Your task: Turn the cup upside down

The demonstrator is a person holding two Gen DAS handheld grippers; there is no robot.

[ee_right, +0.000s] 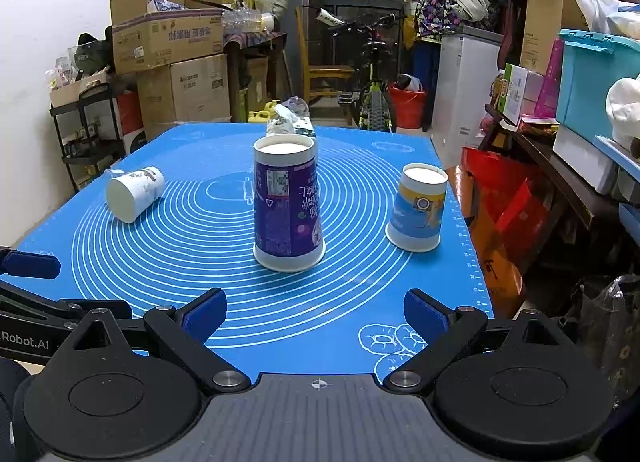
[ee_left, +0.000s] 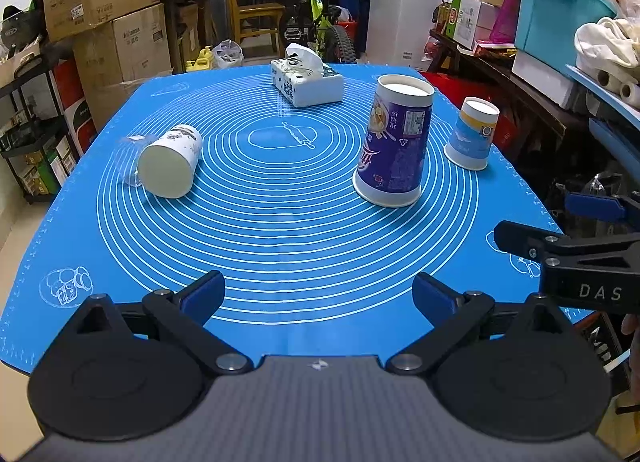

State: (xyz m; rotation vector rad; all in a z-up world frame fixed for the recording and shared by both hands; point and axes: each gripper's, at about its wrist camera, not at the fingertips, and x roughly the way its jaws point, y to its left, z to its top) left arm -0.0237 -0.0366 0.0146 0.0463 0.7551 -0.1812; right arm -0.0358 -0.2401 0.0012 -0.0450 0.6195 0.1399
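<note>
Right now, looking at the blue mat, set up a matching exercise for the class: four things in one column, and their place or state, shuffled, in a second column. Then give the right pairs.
Column one:
1. purple cup
2. white cup
3. blue and yellow cup
4. tissue box

Column two:
A. lying on its side, left part of the mat
B. far end of the mat, a tissue sticking up
C. upside down near the mat's right edge
D. tallest, upside down near the middle

Pairs: 1-D, 2-A, 3-C, 4-B

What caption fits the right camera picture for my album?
Open right gripper faces a blue mat with two upside-down cups, purple and yellow-blue, and a white cup on its side.
</note>
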